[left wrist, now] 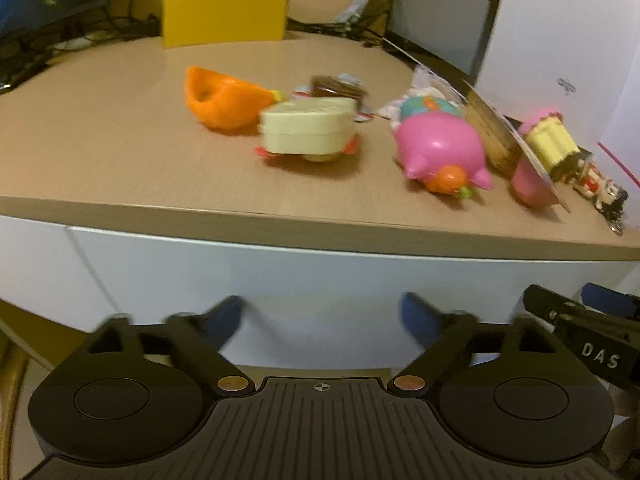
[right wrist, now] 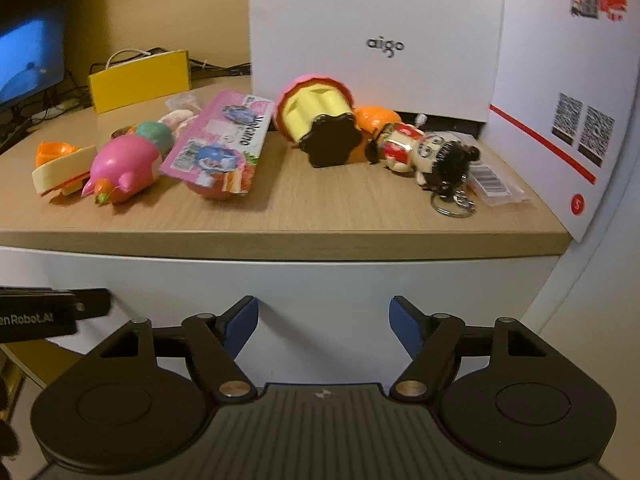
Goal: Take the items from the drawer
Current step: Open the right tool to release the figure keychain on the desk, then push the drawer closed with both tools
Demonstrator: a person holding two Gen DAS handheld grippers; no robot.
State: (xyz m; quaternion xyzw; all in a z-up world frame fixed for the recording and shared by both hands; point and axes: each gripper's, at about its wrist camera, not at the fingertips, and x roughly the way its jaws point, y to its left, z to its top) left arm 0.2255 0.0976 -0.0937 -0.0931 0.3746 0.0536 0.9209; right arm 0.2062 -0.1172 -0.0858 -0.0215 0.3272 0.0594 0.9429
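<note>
left claw: my left gripper point(left wrist: 322, 314) is hanging in front of the white drawer front point(left wrist: 320, 276), blue-padded fingers spread wide apart, nothing sitting between them

right claw: my right gripper point(right wrist: 323, 322) is doing the same a bit to the side, fingers parted with only white panel showing through the gap; not gripping anything

drawer: I'm looking at it closed, flat white face running right under the light wood-grain countertop point(right wrist: 280, 216)

toys: all lying up on that countertop in a loose row, none in my claws

far left of row: an orange plastic scoop-shaped toy point(left wrist: 224, 102) is leaning against a cream block-shaped toy with orange feet point(left wrist: 306, 130); something small and brown is sitting just behind the cream one, too blurry to call

middle: a glossy pink plastic pig toy with an orange snout point(right wrist: 124, 170) is lying on its side, a teal rounded toy point(right wrist: 154, 134) touching it from behind

next over: a pink printed snack packet point(right wrist: 222, 146) is resting tilted on top of a red rounded thing

right of that: a pink and yellow toy cupcake with a dark flower-shaped base point(right wrist: 320, 124) is tipped on its side, base pointing at me

far right: a small red and gold doll keychain with black hair point(right wrist: 426, 152) is lying down, metal rings trailing toward the counter edge, a clear barcode wrapper point(right wrist: 494, 184) just beside it

behind: a tall white "aigo" box point(right wrist: 376, 40) is standing at the back, a yellow cardboard box point(left wrist: 224, 18) sitting farther back among cables
</note>
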